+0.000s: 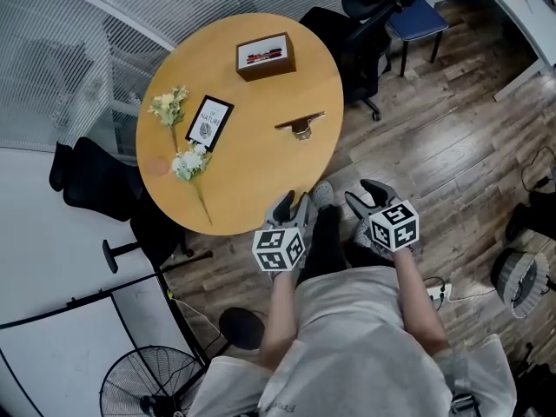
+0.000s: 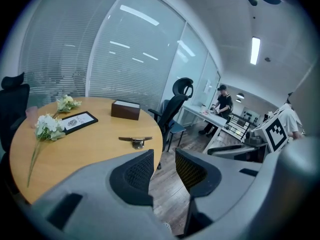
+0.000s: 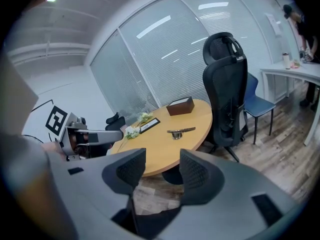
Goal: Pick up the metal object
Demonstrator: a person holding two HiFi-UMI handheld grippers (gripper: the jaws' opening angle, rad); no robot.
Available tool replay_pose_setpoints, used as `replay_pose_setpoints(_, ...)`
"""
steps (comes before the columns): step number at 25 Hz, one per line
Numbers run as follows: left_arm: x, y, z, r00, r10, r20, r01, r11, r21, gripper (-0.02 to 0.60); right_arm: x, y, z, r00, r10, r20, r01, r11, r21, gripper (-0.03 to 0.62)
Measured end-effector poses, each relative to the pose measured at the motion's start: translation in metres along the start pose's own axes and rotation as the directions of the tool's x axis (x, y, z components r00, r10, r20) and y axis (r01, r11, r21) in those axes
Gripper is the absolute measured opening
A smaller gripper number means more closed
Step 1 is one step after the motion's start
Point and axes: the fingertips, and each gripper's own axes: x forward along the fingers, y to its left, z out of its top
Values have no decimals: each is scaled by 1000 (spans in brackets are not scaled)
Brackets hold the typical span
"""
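Metal object (image 1: 300, 125) lies on the table (image 1: 252, 150), upper middle of frame. Probably stiff, weighty and slick, so grab across its flat bar. Left gripper (image 1: 294, 205) and right gripper (image 1: 365, 195) are both released and empty.

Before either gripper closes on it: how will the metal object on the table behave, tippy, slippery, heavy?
The metal object looks rigid: a thin flat bar on a short, narrow foot, so it probably rocks or tips if pushed at one end. Its shiny finish suggests slippery; gripping across the bar seems safer. Likely dense for its size, though unconfirmed.
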Motion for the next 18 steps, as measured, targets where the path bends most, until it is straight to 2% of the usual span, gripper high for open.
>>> replay_pose_setpoints(12, 60, 41, 26, 996, -73, -48, 74, 997, 23, 130, 62, -18, 41, 1000, -31, 6, 31, 999, 8, 199)
replay_pose_setpoints(18, 95, 61, 37, 990, -111, -92, 118, 990, 83, 130, 94, -27, 55, 999, -39, 7, 38, 999, 25, 199)
